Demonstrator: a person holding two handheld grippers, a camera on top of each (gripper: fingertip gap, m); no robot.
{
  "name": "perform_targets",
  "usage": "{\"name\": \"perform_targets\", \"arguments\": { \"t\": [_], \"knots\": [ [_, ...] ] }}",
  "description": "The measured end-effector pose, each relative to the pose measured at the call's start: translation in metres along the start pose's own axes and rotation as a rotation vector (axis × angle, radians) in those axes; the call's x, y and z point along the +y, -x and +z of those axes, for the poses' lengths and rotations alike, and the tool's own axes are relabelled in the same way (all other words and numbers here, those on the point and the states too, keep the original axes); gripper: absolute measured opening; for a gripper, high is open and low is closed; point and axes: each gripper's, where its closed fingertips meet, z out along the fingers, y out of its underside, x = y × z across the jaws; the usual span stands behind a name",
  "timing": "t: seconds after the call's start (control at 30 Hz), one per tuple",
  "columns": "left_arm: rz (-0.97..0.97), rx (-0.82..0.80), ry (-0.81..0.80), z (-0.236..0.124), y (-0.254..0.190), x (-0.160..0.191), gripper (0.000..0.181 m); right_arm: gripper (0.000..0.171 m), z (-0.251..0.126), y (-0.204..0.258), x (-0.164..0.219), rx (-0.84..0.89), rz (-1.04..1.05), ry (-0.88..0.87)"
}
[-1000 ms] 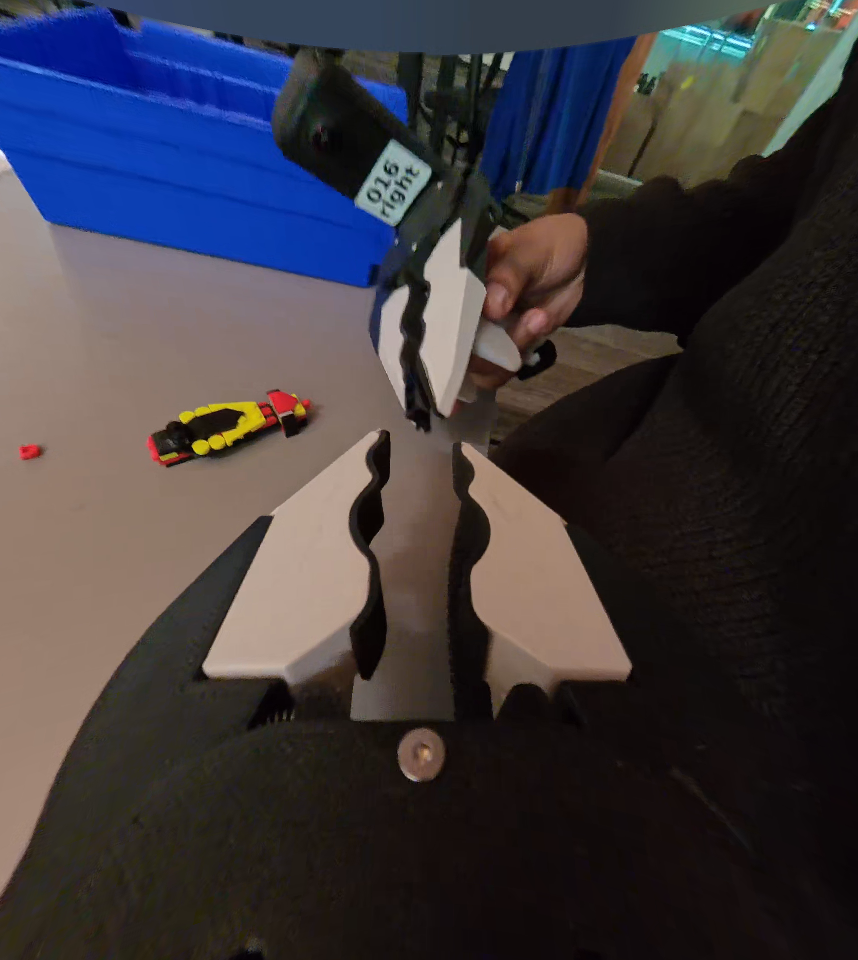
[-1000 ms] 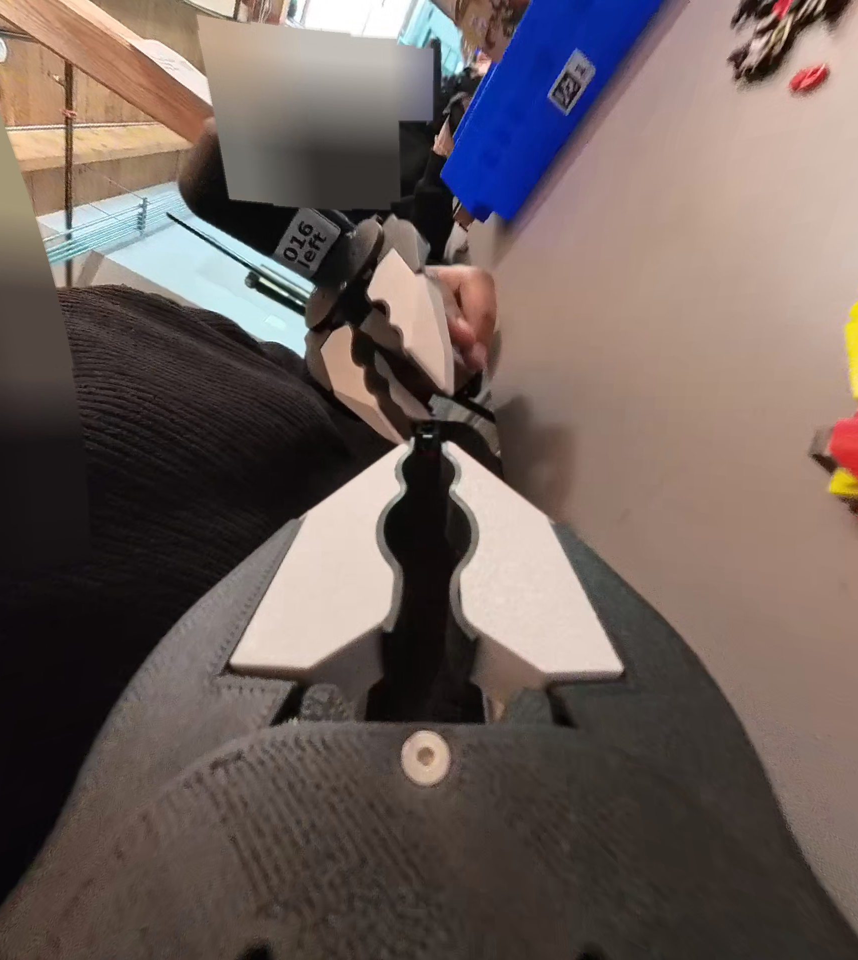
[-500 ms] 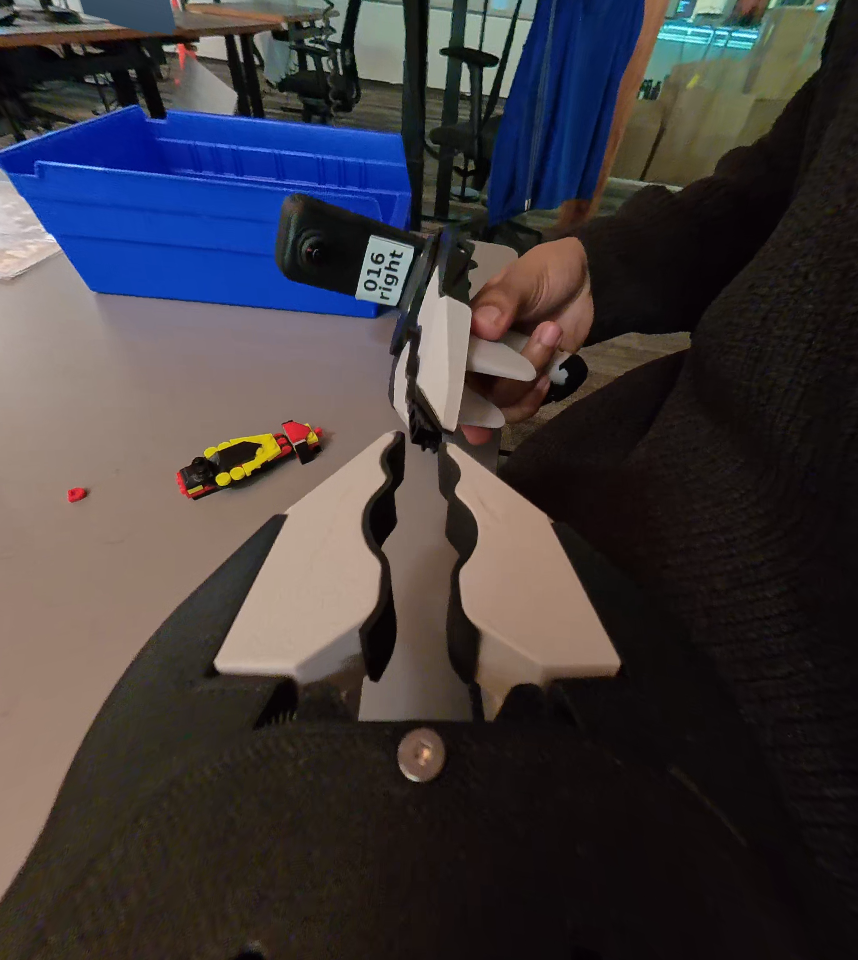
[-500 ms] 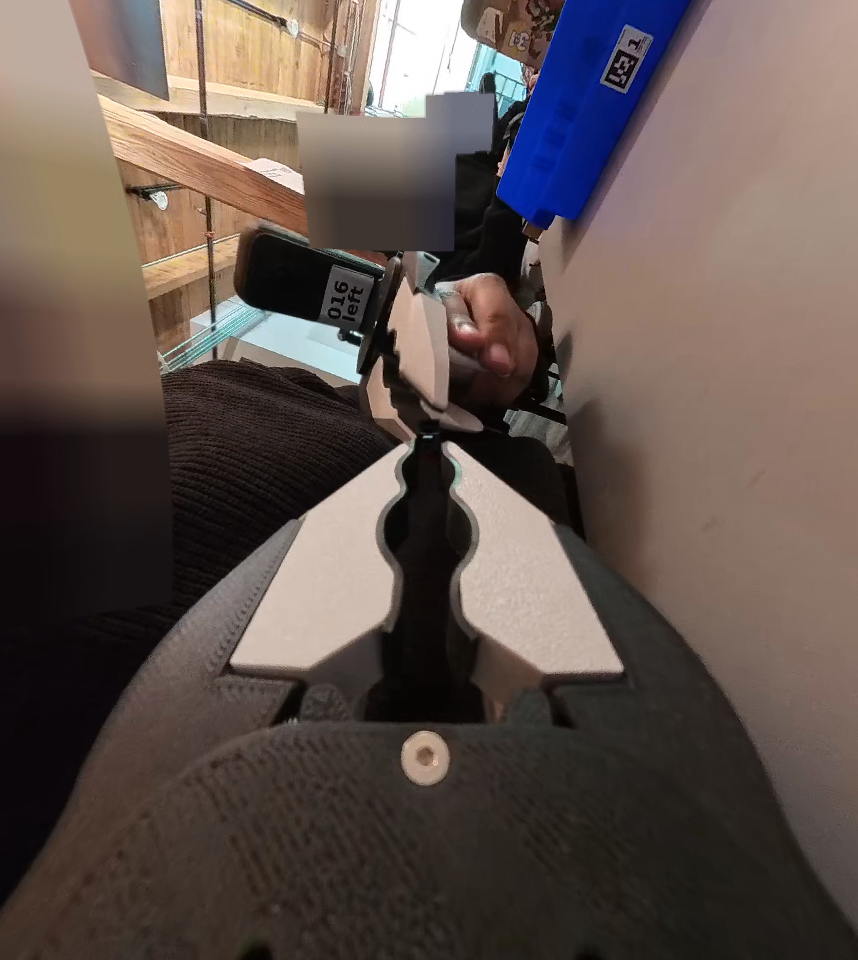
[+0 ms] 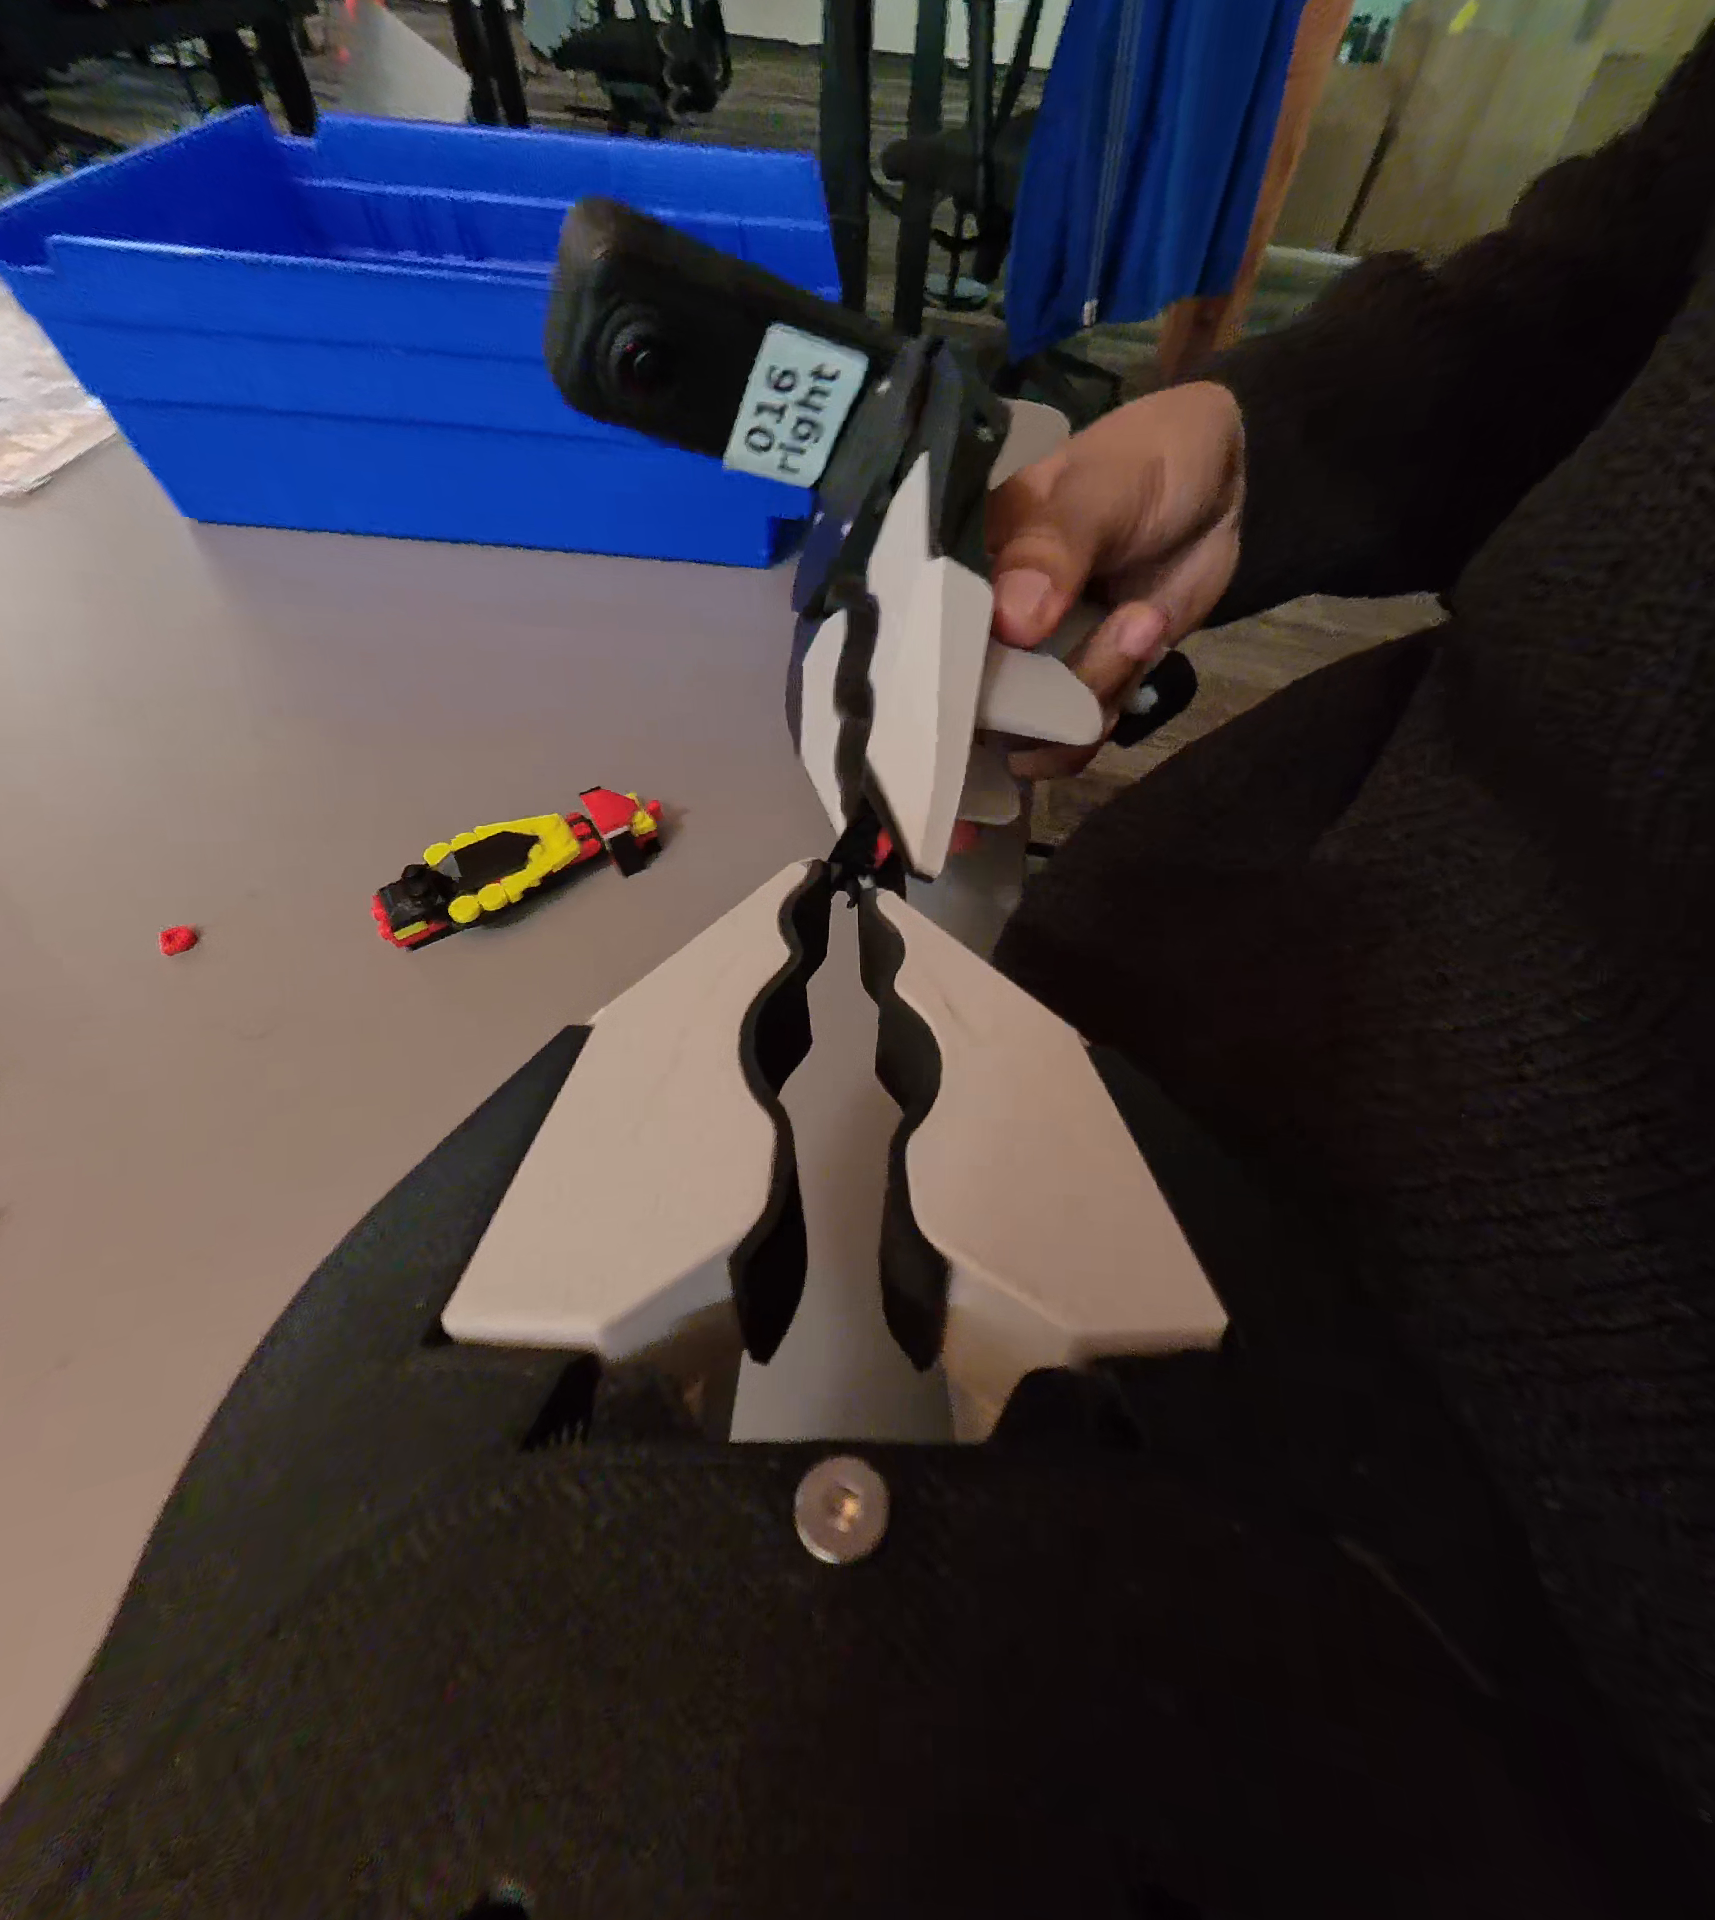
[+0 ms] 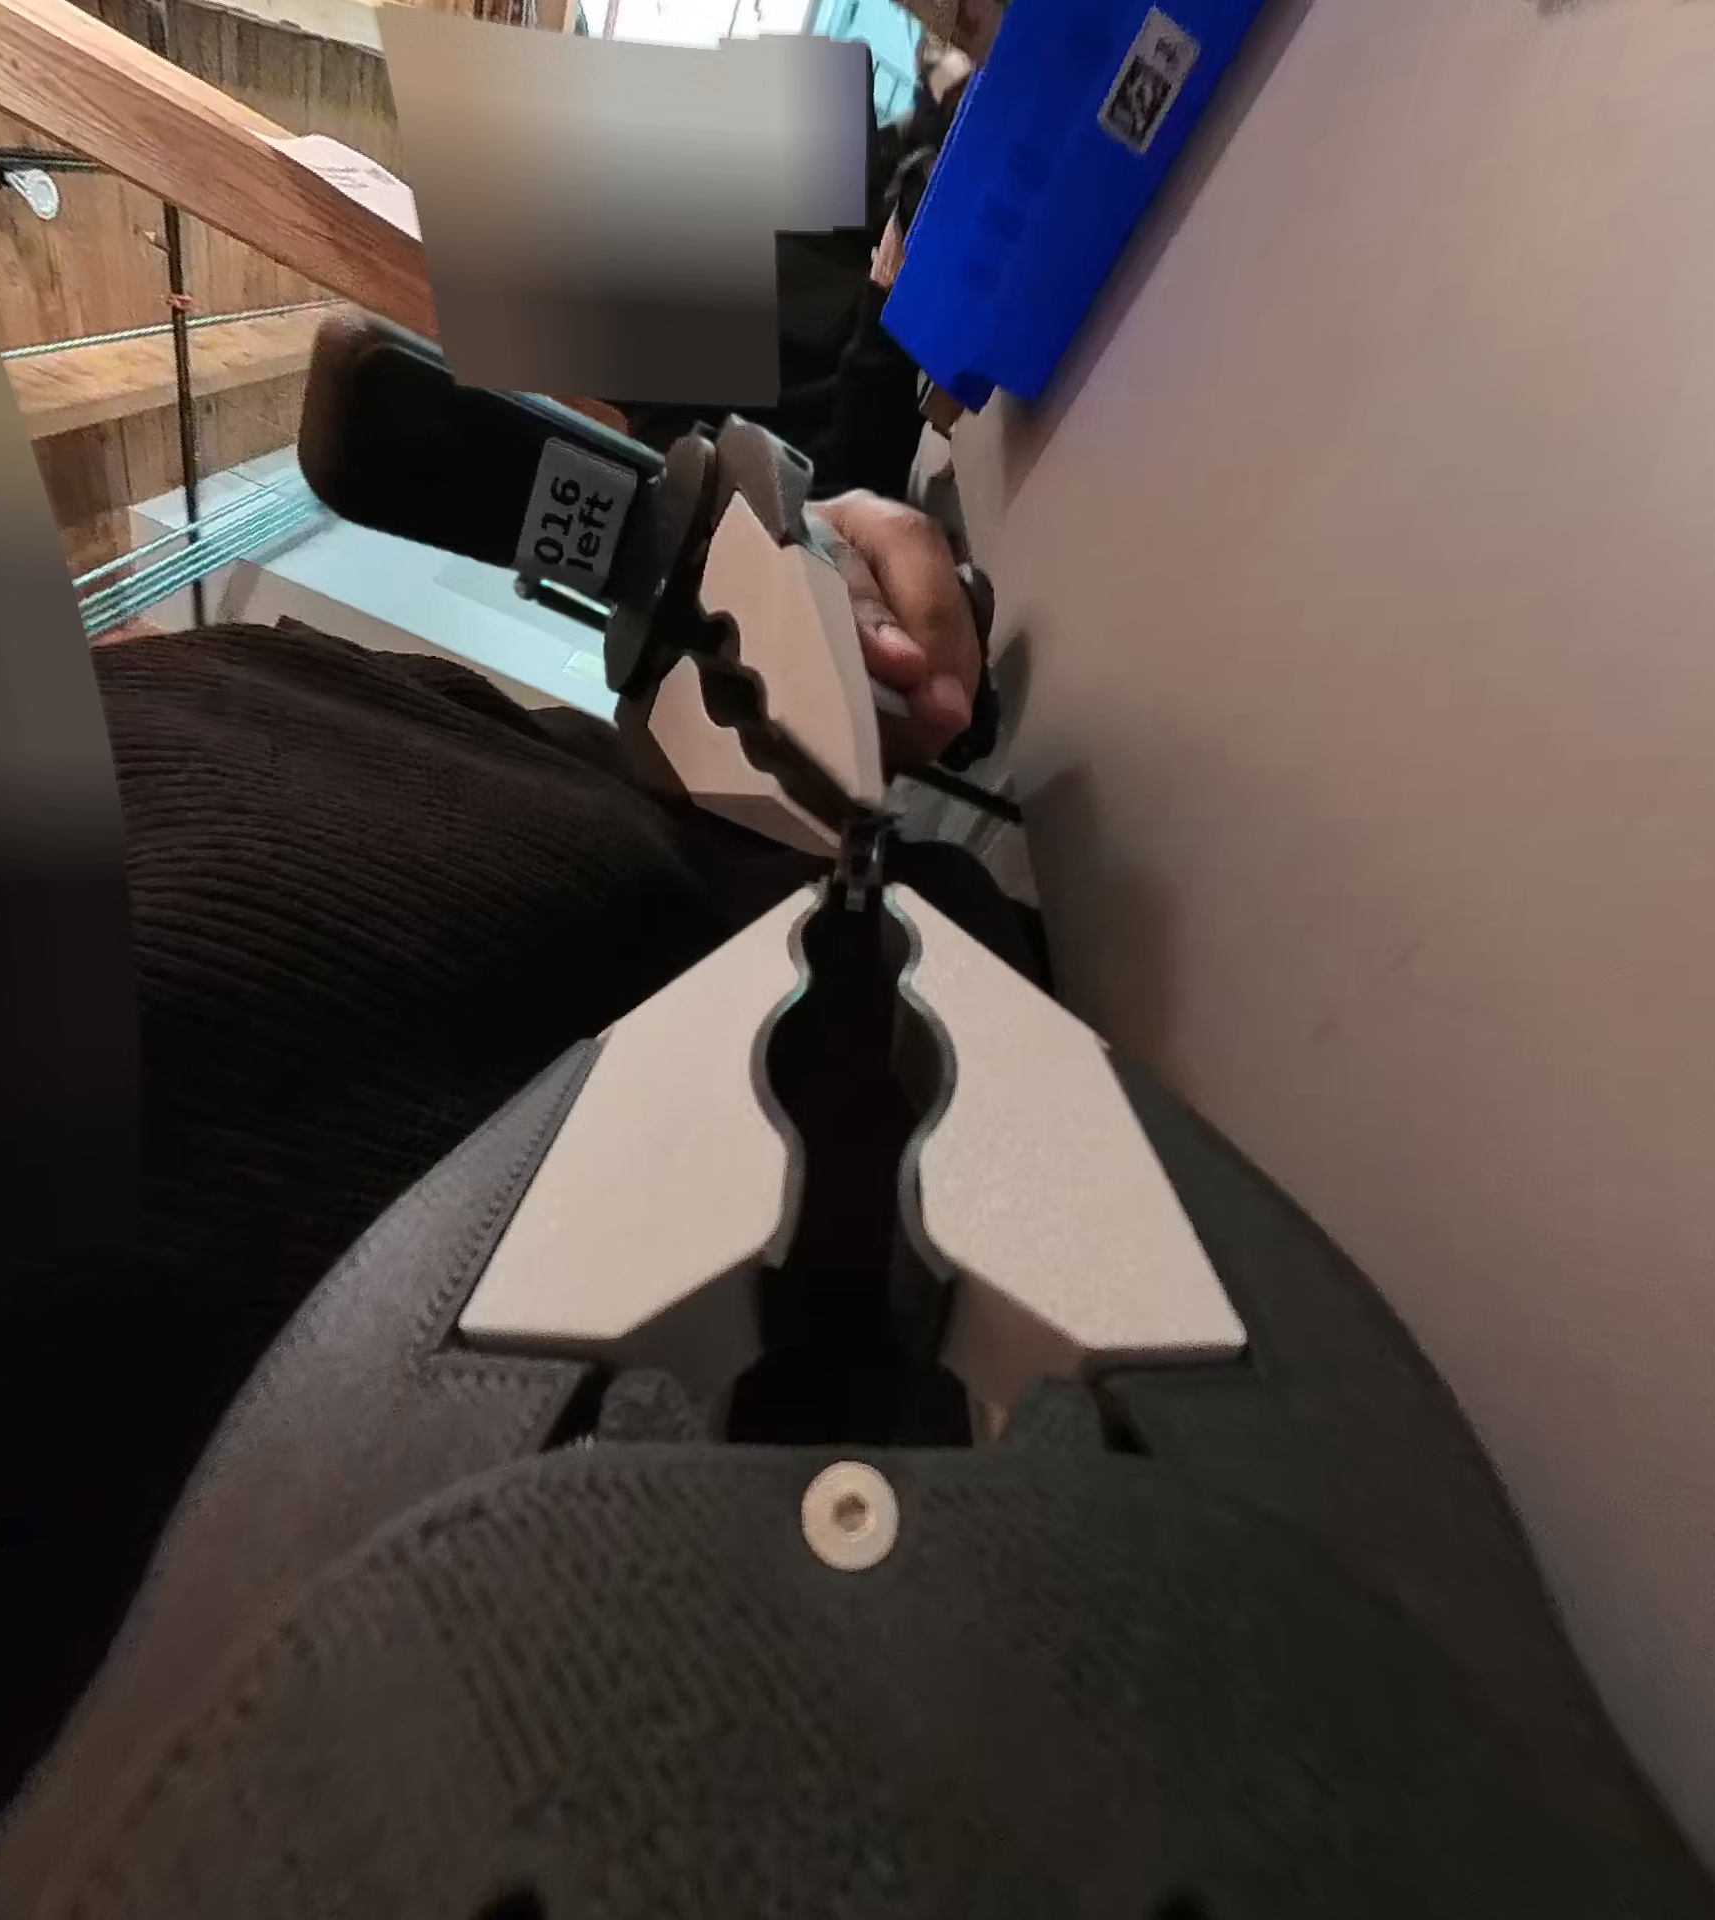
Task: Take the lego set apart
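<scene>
In my left wrist view, my left gripper [image 5: 840, 891] and right gripper [image 5: 861, 831] both pinch one tiny black lego bit [image 5: 851, 871] tip to tip, so I should pull gently apart; the yellow lego car [image 5: 517, 868] lies far left on the table [image 5: 313, 675]. My right wrist view shows my right gripper [image 6: 855, 896] nearly closed on that bit [image 6: 857, 860], but no car.

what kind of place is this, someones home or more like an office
Probably an office or lab workspace, not a home. Behind the grey table stand office chairs and another desk. A blue storage bin sits on the table, and the right wrist view shows a wooden handrail with glass panels.
</scene>
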Motion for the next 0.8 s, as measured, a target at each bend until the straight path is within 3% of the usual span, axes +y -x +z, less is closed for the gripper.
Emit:
{"name": "perform_targets", "arguments": {
  "t": [0.07,0.17,0.27,0.53,0.63,0.7,0.8],
  "knots": [
    [-0.035,-0.037,0.002,-0.003,0.011,0.003,0.002,0.032,-0.004,0.001,-0.007,0.025,-0.072,-0.032],
    [-0.129,-0.041,-0.013,-0.007,0.020,0.003,0.002,0.029,-0.013,0.007,-0.022,0.083,-0.235,-0.092],
    [-0.242,0.000,-0.054,-0.009,0.021,-0.003,0.002,0.040,-0.020,0.010,-0.038,0.223,-0.497,-0.152],
    [-0.569,0.240,-0.143,-0.012,0.007,-0.017,0.000,0.034,-0.011,0.015,-0.022,0.483,-1.284,0.004],
    [-0.568,0.249,-0.154,-0.013,0.005,-0.019,0.000,0.035,-0.009,0.004,-0.017,0.491,-1.231,0.029],
    [-0.556,0.251,-0.156,-0.014,0.004,-0.019,0.000,0.036,-0.007,0.002,-0.016,0.424,-1.064,0.016],
    [-0.525,0.257,-0.171,-0.016,0.001,-0.022,0.000,0.040,-0.010,0.023,-0.028,0.193,-0.699,-0.116]
  ]
}}
